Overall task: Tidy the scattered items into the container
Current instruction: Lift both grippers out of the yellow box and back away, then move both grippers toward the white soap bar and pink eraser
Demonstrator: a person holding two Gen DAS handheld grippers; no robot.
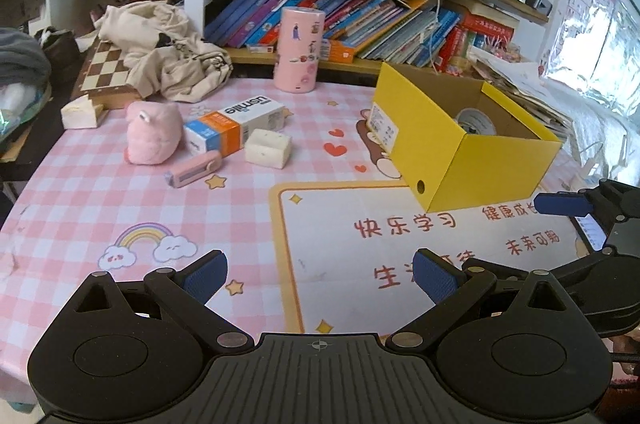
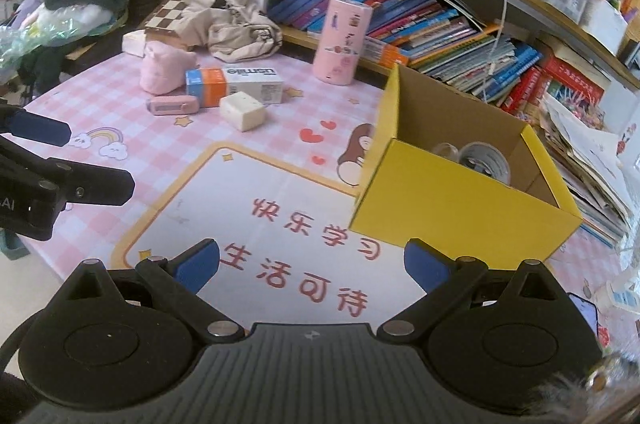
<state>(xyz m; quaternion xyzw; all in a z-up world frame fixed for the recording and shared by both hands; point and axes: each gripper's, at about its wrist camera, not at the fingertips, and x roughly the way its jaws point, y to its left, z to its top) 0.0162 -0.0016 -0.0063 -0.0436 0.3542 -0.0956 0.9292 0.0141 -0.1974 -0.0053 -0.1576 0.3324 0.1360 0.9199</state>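
Both tools hover low over a table [image 1: 72, 208] covered by a pink checked cloth, and neither holds anything. The left gripper [image 1: 320, 278] has its blue-padded fingers spread wide apart above the printed white panel of the cloth, and the right gripper [image 2: 312, 264] is likewise spread open, with the near corner of the yellow box [image 2: 460, 212] just beyond its right finger. The box stands open-topped on the right side of the table, and a roll of tape [image 2: 484, 160] lies inside it on the cardboard floor. The scattered things sit well apart from the box, clustered at the far left: a pink plush toy [image 1: 152, 134], a white and orange carton [image 1: 236, 126] lying on its side just beside the toy, a cream block [image 1: 267, 148] close to the carton's front, and a small flat pink gadget [image 1: 195, 168] in front of the toy and carton. Behind them a tall pink cylinder [image 1: 298, 50] stands upright near the bookshelf [image 1: 400, 20], and a crumpled beige cloth [image 1: 168, 48] lies over a chessboard [image 1: 108, 72] at the far left edge.
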